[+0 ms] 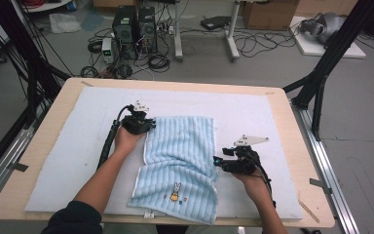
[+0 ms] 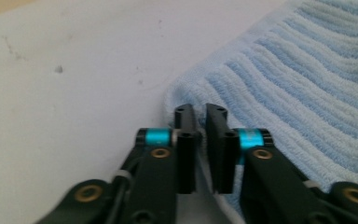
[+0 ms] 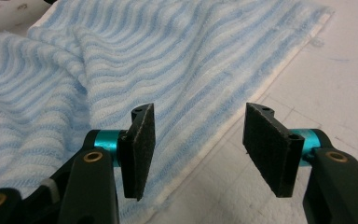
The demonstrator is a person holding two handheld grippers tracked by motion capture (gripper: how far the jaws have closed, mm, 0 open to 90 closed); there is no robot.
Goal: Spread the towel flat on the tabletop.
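Nearest the person, the right gripper stands with jaws apart, straddling the towel's hem without pinching it; the blue striped towel lies half-folded and rumpled mid-worktop. Farther off, the left gripper has its jaws together on the far left corner, so folding seems underway. Next, I judge, the right must close on its edge.

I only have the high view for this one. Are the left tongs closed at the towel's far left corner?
Observer: The left gripper view shows the left tongs all but shut at the towel corner. I can't tell whether cloth is pinched.
Operator: And the right tongs?
Observer: In the right gripper view the right tongs stand open, pads off the cloth, with the towel's white hem running below the gap.
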